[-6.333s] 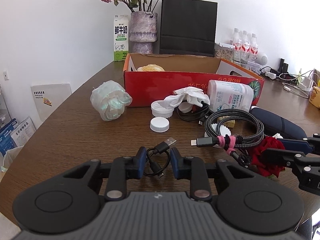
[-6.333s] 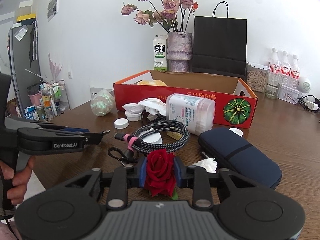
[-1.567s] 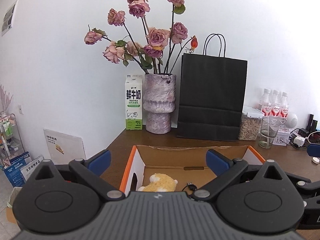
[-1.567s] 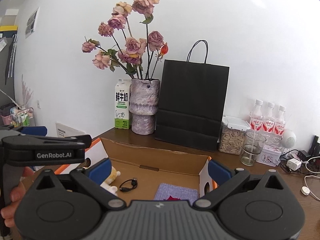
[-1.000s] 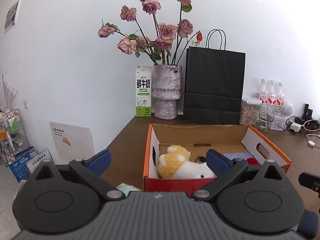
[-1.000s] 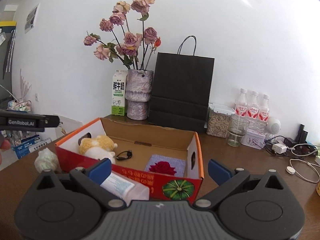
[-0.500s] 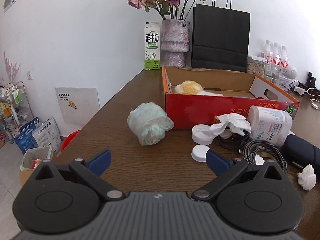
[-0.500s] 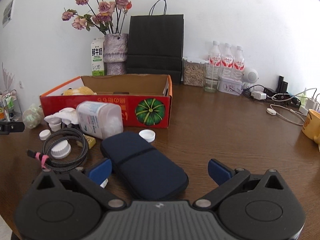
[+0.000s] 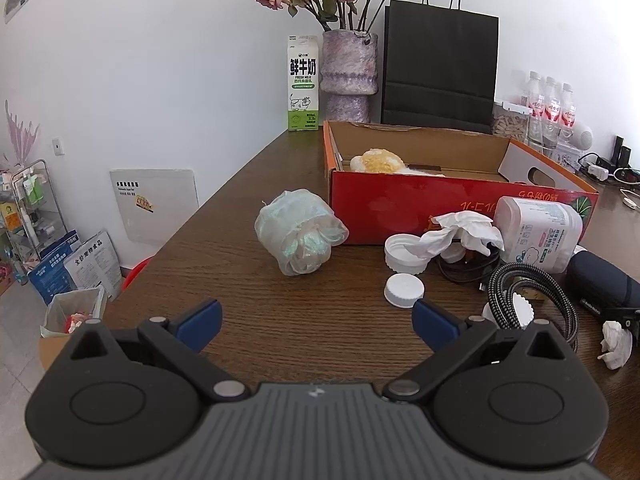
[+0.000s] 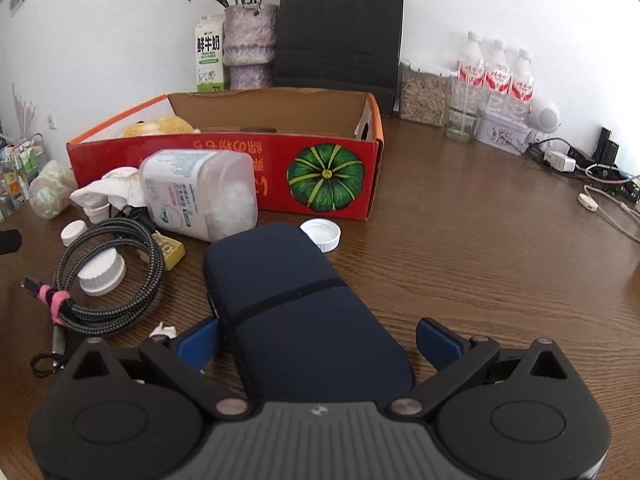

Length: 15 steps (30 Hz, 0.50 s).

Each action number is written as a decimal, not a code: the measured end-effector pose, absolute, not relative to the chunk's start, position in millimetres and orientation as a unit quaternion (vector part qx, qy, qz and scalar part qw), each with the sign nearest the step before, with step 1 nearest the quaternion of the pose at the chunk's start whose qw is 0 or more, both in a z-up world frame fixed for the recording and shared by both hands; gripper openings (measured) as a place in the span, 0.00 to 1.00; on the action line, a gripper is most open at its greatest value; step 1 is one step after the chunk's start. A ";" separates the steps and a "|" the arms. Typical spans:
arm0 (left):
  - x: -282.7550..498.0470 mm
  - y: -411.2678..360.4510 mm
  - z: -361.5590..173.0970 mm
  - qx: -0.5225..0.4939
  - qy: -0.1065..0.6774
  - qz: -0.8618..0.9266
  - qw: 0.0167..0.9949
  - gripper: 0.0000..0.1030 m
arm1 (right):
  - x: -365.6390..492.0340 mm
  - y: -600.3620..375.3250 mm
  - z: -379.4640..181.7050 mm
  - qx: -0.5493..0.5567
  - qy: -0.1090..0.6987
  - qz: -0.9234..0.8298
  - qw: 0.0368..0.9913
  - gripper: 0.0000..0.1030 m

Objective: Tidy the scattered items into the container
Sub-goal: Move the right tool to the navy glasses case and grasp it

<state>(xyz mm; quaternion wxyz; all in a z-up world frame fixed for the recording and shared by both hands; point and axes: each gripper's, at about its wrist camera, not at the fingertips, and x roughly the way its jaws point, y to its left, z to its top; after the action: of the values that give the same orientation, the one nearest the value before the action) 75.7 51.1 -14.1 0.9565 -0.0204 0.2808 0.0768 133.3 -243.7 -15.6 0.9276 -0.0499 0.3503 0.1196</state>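
Right now both my tools are empty and spread wide. My right gripper straddles the near end of the dark blue pouch, a blue finger just off each side of it, not yet closed; whether either pad touches the fabric I cannot tell. My left gripper hovers low over bare tabletop with nothing between its fingers, and the white bottle cap lies just ahead and to the right of it.

The red cardboard box sits beyond the clutter, open at the top, with a yellow plush toy showing inside at its left end. Outside it remain the pouch, the toppled plastic jar lying against the box front, the coiled braided cable, several white caps, the crumpled tissue and the bagged bundle.

So I judge the step in hand to be the pickup of the pouch. It looks soft and wide, nearly filling the span of my fingers, so the next move calls for a square, firm close across its width, then a lift high enough to clear the jar and the box wall. One cap sits touching or just beside the pouch's far end and might get dragged.
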 end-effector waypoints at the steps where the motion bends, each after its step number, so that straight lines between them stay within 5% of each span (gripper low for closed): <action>1: 75.6 51.9 -14.6 -0.021 0.282 0.078 0.956 1.00 | 135.9 -245.8 -17.2 -0.037 0.351 0.122 0.928 1.00; 15: 73.3 49.6 -20.4 -0.025 0.289 0.071 0.954 1.00 | 147.4 -240.9 -19.3 -0.033 0.341 0.116 0.932 1.00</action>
<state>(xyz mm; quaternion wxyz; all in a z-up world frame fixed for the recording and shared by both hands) 73.3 49.6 -20.4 0.9542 -0.0250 0.2894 0.0713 147.4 -240.9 -19.3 0.9321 -0.0332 0.3414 0.1162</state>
